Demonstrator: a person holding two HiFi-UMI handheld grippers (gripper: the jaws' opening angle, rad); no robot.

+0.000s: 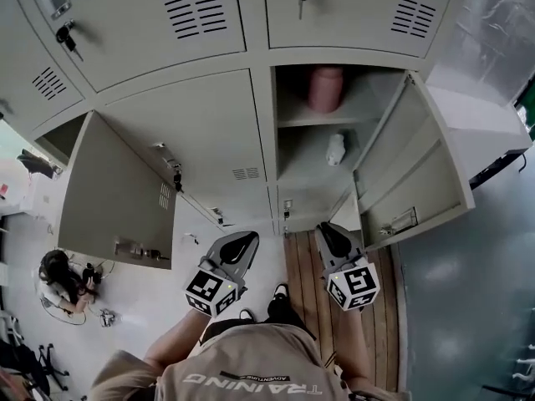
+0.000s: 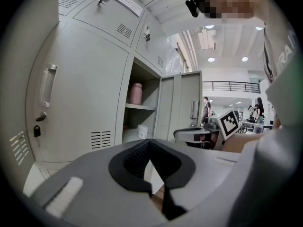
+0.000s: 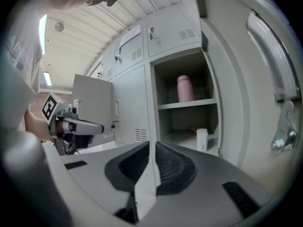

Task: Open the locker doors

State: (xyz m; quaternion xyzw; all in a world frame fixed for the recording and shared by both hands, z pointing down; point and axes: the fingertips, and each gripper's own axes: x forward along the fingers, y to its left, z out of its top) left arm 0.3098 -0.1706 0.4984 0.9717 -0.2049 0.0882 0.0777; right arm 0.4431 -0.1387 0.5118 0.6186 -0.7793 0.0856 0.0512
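The lockers point(image 1: 251, 23) filled the upper frame, with two doors at lower left point(image 1: 117, 199) and right point(image 1: 410, 174) standing open. The closed middle door point(image 1: 209, 132) lay up-left of the left hand-held gripper point(image 1: 239, 246). Its handle point(image 1: 167, 157) ran along its left edge, farther from the right hand-held gripper point(image 1: 332, 238). Both grippers' jaws were together and empty.
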